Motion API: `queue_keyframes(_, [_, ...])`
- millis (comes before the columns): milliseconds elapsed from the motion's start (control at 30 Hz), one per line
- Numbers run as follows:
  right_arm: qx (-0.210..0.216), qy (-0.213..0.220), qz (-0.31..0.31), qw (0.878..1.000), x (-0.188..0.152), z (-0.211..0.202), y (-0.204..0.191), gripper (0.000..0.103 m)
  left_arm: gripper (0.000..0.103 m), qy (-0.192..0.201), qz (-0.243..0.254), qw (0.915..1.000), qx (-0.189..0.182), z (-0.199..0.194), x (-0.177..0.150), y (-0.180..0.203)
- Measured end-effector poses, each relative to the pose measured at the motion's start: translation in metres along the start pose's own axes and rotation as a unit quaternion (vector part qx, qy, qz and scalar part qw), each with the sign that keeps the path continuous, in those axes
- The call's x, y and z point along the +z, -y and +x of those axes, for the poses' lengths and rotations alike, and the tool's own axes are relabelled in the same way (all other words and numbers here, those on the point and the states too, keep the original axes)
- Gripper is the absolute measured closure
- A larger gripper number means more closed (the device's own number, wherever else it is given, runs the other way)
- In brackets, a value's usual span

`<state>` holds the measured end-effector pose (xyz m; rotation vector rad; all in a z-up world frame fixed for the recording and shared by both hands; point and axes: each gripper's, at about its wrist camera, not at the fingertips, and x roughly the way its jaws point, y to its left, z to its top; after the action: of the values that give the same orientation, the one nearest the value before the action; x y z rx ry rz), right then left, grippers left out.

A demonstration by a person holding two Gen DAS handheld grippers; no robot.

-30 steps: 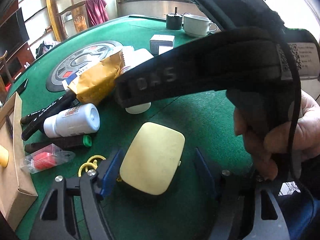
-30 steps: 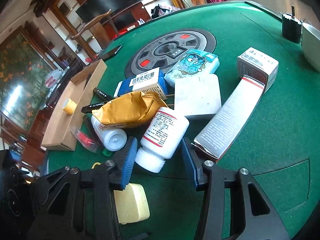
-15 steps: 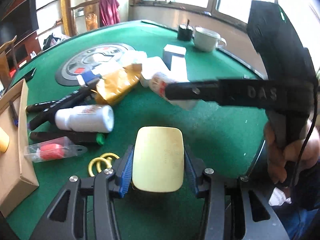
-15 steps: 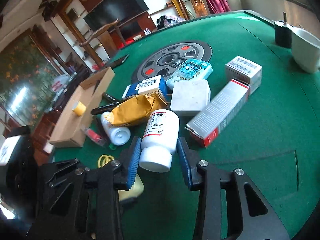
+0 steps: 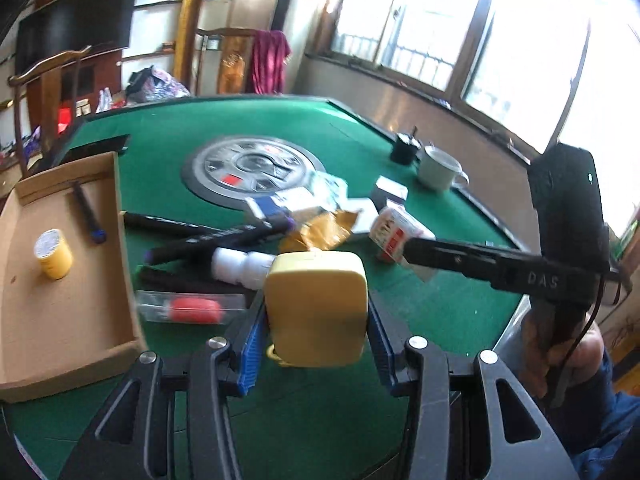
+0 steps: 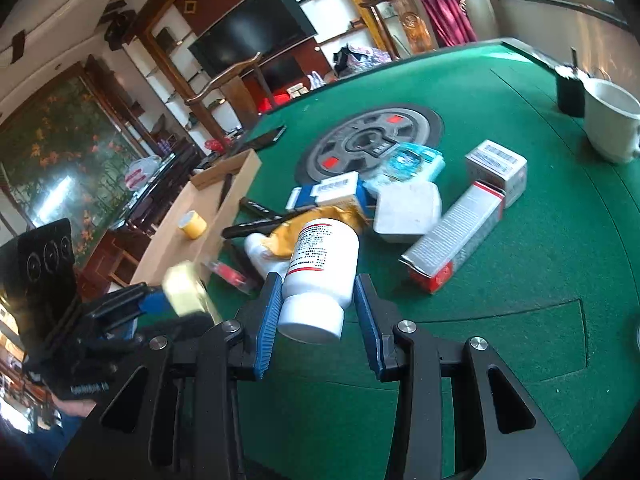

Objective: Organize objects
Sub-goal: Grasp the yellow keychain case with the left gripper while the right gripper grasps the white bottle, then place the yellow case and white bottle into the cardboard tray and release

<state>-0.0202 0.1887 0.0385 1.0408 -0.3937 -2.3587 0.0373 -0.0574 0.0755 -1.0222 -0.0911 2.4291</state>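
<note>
Left claw [image 5: 316, 344] grips yellow case [image 5: 317, 306], right claw [image 6: 316, 316] white bottle [image 6: 320, 276]; cardboard tray [image 5: 52, 320] holds yellow roll [image 5: 53, 254].

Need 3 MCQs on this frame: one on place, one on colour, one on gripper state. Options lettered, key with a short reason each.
1. Where is the small yellow tape roll?
A. inside the cardboard tray
B. on the green felt
C. in the white mug

2. What colour is the case held in the left gripper?
A. red
B. pale yellow
C. blue

3. What is the right gripper doing?
A. hanging open over bare felt
B. shut on a black marker
C. shut on the white pill bottle

Key: 1 A, the roll stands on the tray floor; 2 B, the pale yellow case sits between the blue pads; 3 C, both pads press the bottle's sides.
</note>
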Motion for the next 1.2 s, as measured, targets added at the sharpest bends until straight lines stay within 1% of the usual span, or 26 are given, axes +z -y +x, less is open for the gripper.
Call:
queue_keyframes(133, [0.011,-0.001,-0.021,1.0,0.006,0.0,-0.021,0.066,0.056,0.025,-0.024,0.9993,0.013,-0.019,0.003,-0.022])
queue_keyframes(233, [0.016,-0.004,-0.039,0.999,0.012,0.004,-0.037,0.066,0.056,0.045,-0.051,0.9975,0.02,-0.035,0.006,-0.044])
queue_keyframes(333, [0.024,-0.008,-0.054,0.998,0.016,0.01,-0.053,0.066,0.056,0.063,-0.067,0.9953,0.031,-0.05,0.006,-0.062])
queue_keyframes(433, [0.032,-0.014,-0.07,0.997,0.018,0.02,-0.074,0.066,0.056,0.082,-0.085,0.9919,0.046,-0.065,0.006,-0.081])
queue_keyframes(567, [0.047,-0.02,-0.091,0.995,0.021,0.037,-0.102,0.066,0.056,0.091,-0.107,0.9874,0.073,-0.076,0.007,-0.11])
queue_keyframes(667, [0.062,-0.035,-0.098,0.993,0.027,0.059,-0.123,0.066,0.056,0.089,-0.131,0.9829,0.095,-0.077,0.005,-0.135])
queue_keyframes(800, [0.07,-0.06,-0.106,0.99,0.034,0.093,-0.147,0.066,0.056,0.075,-0.163,0.976,0.124,-0.066,0.0,-0.17])
queue_keyframes(1000, [0.06,-0.086,-0.12,0.987,0.035,0.142,-0.171,0.066,0.056,0.05,-0.209,0.9653,0.149,-0.043,-0.004,-0.211])
queue_keyframes(1100, [0.05,-0.101,-0.128,0.985,0.032,0.165,-0.179,0.066,0.056,0.035,-0.229,0.9602,0.155,-0.034,-0.004,-0.224])
queue_keyframes(1200, [0.045,-0.113,-0.131,0.984,0.028,0.182,-0.184,0.066,0.056,0.02,-0.237,0.9577,0.162,-0.025,-0.003,-0.23])
